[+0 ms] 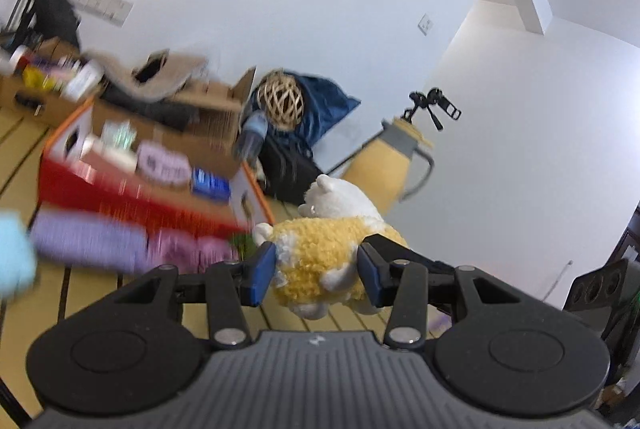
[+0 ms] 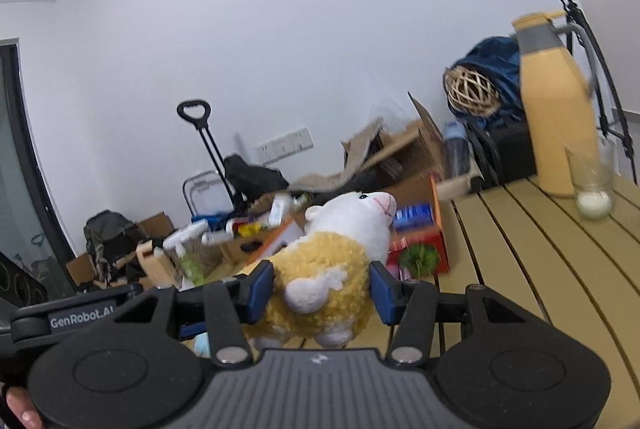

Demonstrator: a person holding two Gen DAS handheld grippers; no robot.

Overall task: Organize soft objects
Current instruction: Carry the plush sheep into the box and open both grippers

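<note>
Between the blue pads of both hand-held grippers sits the plush sheep (image 2: 324, 269), lifted above the slatted desk (image 2: 540, 261). Right hand-held gripper (image 2: 322, 293) clenches its body crosswise, head pointing away; left hand-held gripper (image 1: 316, 271) likewise grasps it. Only the right view shows the glass (image 2: 592, 185); only the left shows purple soft items (image 1: 120, 241).

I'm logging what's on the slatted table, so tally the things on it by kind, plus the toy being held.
Plush sheep: 1
Yellow thermos jug: 1
Glass cup: 1
Total: 3
</note>
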